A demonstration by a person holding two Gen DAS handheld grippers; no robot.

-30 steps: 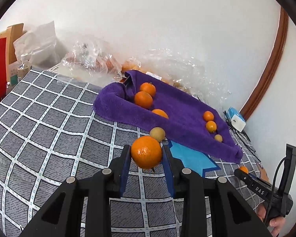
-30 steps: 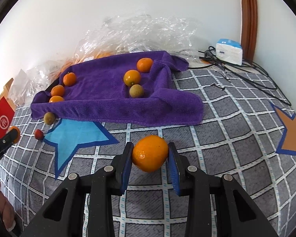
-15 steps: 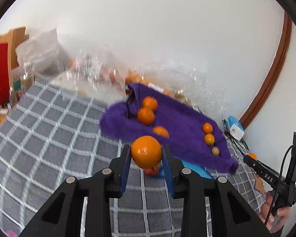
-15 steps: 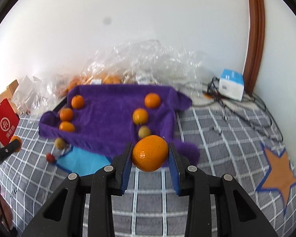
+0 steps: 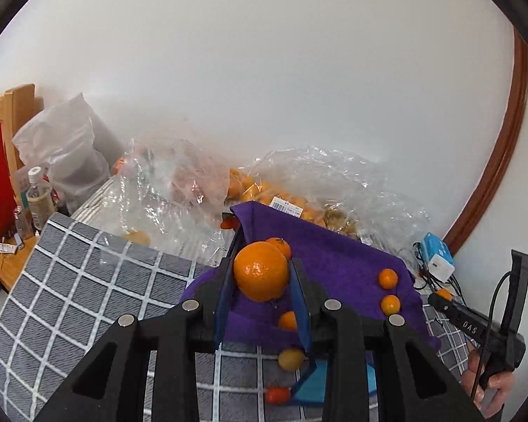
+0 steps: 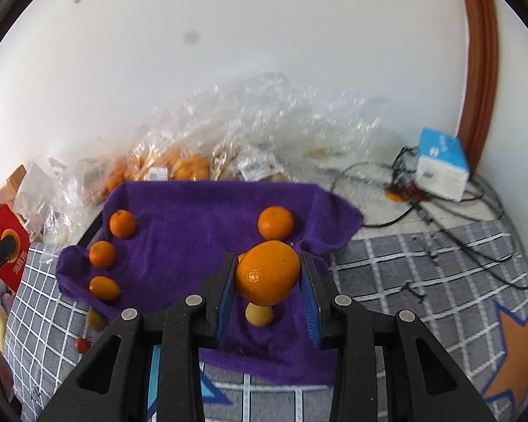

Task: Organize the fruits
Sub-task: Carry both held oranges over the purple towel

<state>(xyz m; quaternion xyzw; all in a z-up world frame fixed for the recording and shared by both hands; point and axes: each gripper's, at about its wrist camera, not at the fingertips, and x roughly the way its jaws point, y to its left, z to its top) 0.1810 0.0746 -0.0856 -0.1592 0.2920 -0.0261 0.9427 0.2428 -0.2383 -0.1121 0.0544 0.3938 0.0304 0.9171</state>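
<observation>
A: What is each gripper holding?

B: The left gripper (image 5: 262,277) has its blue pads pressed on a round, glossy, dimpled left orange (image 5: 260,270), held in the air over the near part of the purple towel (image 5: 345,267). The right gripper (image 6: 267,281) is clamped the same way on a slightly flattened right orange (image 6: 266,273), also above the towel.

A: How many fruits lie on the towel?

B: From the right wrist view, three small oranges in a column on its left side, the top one (image 6: 122,224) nearest the wall. On the right there is one orange (image 6: 275,222) and a yellowish fruit (image 6: 259,313) under the held one.

A: And off the towel?

B: Two on the checked cloth (image 6: 422,267): a yellow-green fruit (image 6: 95,319) at the towel's edge and a small red fruit (image 6: 82,345) nearer the camera. Clear plastic bags (image 6: 207,154) with more fruit sit along the wall.
</observation>
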